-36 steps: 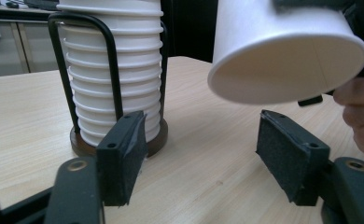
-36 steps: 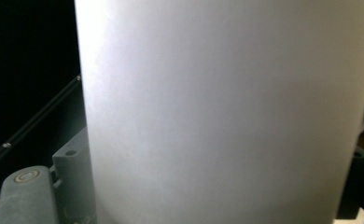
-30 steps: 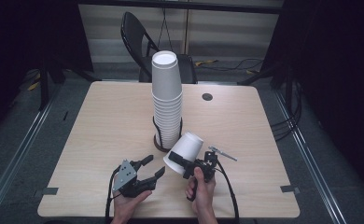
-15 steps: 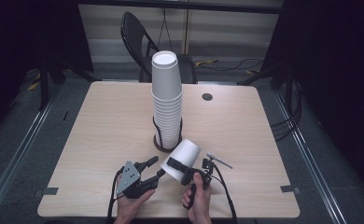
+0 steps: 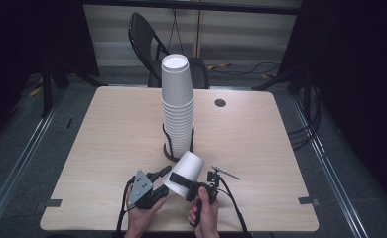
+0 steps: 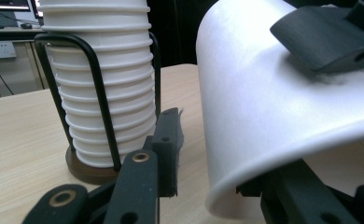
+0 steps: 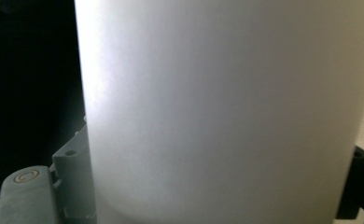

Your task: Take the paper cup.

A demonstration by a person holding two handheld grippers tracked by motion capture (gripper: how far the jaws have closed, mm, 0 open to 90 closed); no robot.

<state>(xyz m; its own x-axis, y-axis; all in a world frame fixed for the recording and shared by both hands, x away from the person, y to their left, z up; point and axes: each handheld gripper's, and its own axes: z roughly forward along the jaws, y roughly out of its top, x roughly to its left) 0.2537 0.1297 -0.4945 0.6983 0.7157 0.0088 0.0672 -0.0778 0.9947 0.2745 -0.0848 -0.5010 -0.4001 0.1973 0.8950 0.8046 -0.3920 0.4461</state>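
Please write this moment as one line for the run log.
right gripper: holds white cup, tilted | left gripper: jaws closing at cup rim | cup stack: in holder

1. Light wood-grain table, rounded corners, round dark grommet near the far edge
2. Black folding chair behind the table's far side
3. Grey carpeted floor; cables trail at right (tape marks at the table's near corners)
4. Surroundings dark, black drapes at both sides
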